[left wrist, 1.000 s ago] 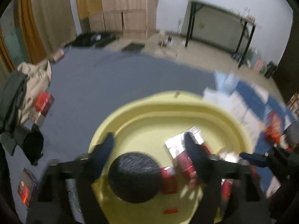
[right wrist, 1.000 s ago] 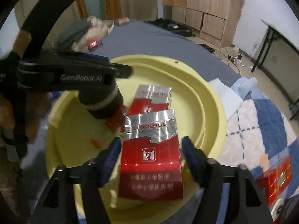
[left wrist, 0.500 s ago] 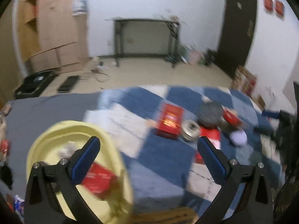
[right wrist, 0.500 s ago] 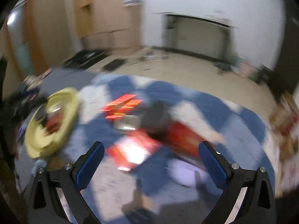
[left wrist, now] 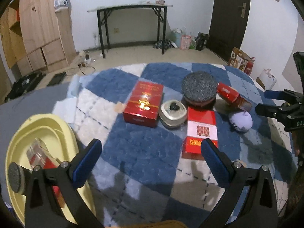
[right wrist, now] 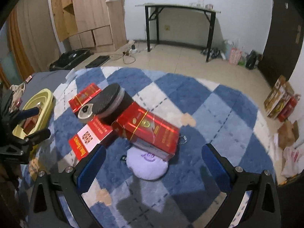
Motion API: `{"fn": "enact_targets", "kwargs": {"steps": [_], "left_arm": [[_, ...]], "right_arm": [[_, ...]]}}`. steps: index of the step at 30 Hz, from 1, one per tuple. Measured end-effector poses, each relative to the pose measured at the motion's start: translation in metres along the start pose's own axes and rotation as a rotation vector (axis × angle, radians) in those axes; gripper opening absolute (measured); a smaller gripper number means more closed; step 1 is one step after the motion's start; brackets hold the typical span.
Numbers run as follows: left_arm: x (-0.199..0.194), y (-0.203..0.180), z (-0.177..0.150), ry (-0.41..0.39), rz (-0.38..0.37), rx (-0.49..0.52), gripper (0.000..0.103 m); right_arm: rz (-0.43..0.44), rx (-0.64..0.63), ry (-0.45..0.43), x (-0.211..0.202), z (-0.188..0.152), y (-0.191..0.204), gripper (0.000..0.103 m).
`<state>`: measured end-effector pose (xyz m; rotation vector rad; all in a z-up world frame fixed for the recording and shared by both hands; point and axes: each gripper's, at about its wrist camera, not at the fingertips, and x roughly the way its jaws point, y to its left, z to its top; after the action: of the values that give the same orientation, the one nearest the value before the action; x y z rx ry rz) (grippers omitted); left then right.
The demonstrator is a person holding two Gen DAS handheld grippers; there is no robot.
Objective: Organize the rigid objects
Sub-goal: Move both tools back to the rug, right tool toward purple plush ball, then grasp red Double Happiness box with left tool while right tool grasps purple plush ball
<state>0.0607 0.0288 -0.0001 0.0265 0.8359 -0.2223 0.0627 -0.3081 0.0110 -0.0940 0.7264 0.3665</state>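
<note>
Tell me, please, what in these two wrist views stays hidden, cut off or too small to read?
- Yellow basin, left wrist view: its contents are partly covered by the left gripper and cut off at the frame edge.
- Red box, right wrist view: its underside and whatever lies beneath it are hidden by the box itself and the lilac pouch.
- Bottles on the black table: too small to identify.

A blue-and-white checked rug [left wrist: 144,152] carries red boxes with gold print [left wrist: 143,102], 1 red-and-white box [left wrist: 201,131], a dark speckled round lid [left wrist: 199,88] and a lilac pouch [right wrist: 147,164]. The basin [left wrist: 47,125] is pale yellow, its contents seemingly red.
</note>
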Motion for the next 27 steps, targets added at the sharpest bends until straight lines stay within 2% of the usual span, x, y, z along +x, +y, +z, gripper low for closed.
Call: {"fn": "enact_targets", "kwargs": {"steps": [2,4,8,10,14,18,24,25,27], "left_arm": [[0.005,-0.007,-0.002,0.011,-0.059,-0.008,0.103],[0.010,-0.023,-0.004,0.012,-0.123,0.034,0.103],[0.021,-0.062,-0.005,-0.022,-0.146,0.183,0.103],[0.028,-0.070,-0.005,-0.014,-0.161,0.207,0.103],[0.048,-0.068,-0.002,-0.016,-0.186,0.182,0.103],[0.074,-0.060,-0.003,0.037,-0.221,0.132,0.103],[0.083,-0.070,0.002,0.017,-0.194,0.154,0.102],[0.085,-0.073,0.004,0.018,-0.177,0.160,0.101],[0.087,-0.084,0.003,0.021,-0.144,0.199,0.088]], "right_arm": [[0.010,0.023,0.028,0.011,0.004,-0.007,0.103],[0.004,0.042,0.038,0.016,0.006,-0.012,0.103],[-0.006,0.032,0.091,0.023,0.007,-0.011,0.103],[-0.018,0.011,0.103,0.030,0.006,-0.008,0.103],[-0.019,-0.016,0.138,0.047,0.003,-0.003,0.103],[-0.035,-0.014,0.147,0.064,0.001,-0.001,0.103],[-0.053,0.019,0.141,0.087,-0.002,-0.002,0.101],[-0.063,0.016,0.137,0.089,-0.002,-0.001,0.096],[-0.078,0.020,0.116,0.092,-0.002,-0.001,0.094]]}}
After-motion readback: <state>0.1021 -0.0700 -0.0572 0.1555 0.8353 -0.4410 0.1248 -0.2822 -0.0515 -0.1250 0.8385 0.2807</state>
